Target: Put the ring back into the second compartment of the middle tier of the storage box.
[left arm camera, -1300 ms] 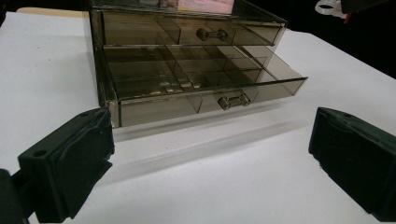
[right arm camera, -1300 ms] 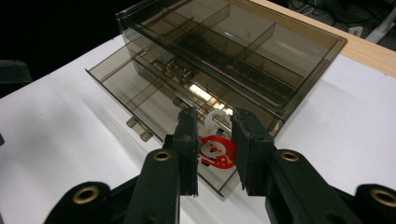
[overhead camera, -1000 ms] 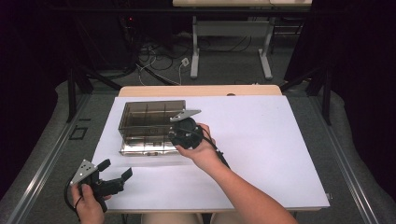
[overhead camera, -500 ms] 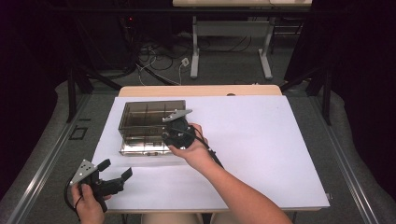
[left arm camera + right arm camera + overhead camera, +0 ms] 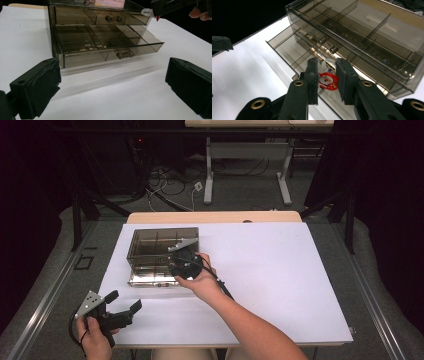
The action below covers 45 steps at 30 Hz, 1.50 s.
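While the right gripper (image 5: pixel 326 81) held one small red-and-white charm (image 5: pixel 328 80) clamped between its jaws above the open lower drawer (image 5: pixel 110 47), the left gripper (image 5: pixel 121 307) idled, jaws apart, at the tabletop (image 5: pixel 280 275) edge. One smoky two-drawer organizer (image 5: pixel 160 252). Step judged: placing; next calls for lowering into a compartment, then release.

smoky translucent drawer box (image 5: pixel 160 255), red-and-white charm (image 5: pixel 328 80), black tongs (image 5: pixel 326 75), white tabletop (image 5: pixel 280 270)
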### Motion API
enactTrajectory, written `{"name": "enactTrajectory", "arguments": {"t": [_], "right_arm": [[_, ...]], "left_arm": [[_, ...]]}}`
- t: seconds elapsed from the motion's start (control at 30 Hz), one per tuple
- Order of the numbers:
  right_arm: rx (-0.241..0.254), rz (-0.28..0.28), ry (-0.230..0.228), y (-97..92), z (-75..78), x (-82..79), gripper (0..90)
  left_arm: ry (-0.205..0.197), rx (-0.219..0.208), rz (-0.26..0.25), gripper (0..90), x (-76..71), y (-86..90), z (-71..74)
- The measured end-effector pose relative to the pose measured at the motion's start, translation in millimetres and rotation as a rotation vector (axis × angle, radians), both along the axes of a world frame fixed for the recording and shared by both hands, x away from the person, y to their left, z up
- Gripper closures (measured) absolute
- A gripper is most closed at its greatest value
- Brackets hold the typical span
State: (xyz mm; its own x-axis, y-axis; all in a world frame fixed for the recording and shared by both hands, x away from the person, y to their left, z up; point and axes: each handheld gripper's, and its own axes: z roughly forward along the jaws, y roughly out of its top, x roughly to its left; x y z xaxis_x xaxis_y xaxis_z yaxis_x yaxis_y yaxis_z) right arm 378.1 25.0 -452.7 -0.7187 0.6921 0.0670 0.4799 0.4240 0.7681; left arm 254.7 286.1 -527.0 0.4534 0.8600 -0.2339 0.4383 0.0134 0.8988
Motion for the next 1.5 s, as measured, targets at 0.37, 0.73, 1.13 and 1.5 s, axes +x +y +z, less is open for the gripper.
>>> {"name": "enactTrajectory", "arguments": {"t": [0.37,0.73,1.13,1.5], "right_arm": [[-0.014,0.015,0.014,10.8,-7.4,2.4,72.6],[0.000,0.019,0.022,19.0,-15.5,5.3,72.6],[0.001,0.029,0.034,26.0,-23.7,9.2,72.6],[0.007,0.038,0.032,31.9,-30.5,10.9,72.5]], "left_arm": [[-0.001,-0.005,-0.001,0.1,-0.1,0.7,-0.2],[-0.001,-0.007,-0.002,0.2,0.2,0.6,-0.3],[0.000,-0.010,-0.001,0.2,0.3,1.5,-0.6],[0.002,-0.010,-0.005,0.2,0.7,2.0,-0.8]]}}
